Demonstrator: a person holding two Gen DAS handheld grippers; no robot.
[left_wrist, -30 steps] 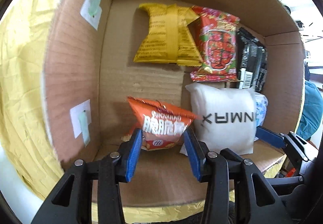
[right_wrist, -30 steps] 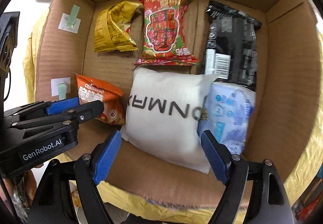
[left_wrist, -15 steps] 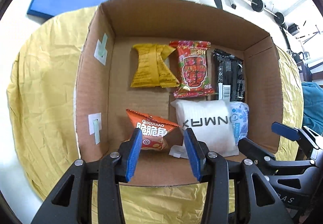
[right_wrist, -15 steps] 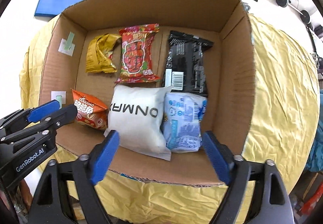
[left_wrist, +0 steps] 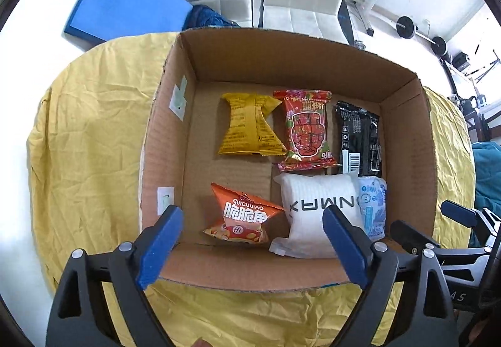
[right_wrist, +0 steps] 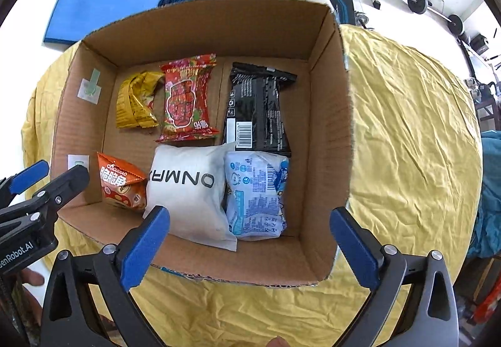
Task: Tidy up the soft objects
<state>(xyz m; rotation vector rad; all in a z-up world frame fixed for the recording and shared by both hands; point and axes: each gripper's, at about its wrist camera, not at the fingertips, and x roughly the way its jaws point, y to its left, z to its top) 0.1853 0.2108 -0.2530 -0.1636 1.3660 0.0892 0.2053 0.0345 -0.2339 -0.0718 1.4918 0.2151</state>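
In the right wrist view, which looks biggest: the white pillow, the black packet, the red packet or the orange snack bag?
1. White pillow, though it lies nearest the camera.
2. Black packet.
3. Red packet, close to the black one.
4. Orange snack bag.

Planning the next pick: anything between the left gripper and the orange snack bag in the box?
Only the cardboard box's near wall. The left gripper hangs open outside that wall, with the orange snack bag just inside. The white pillow pack lies close on the bag's right, apparently touching it.
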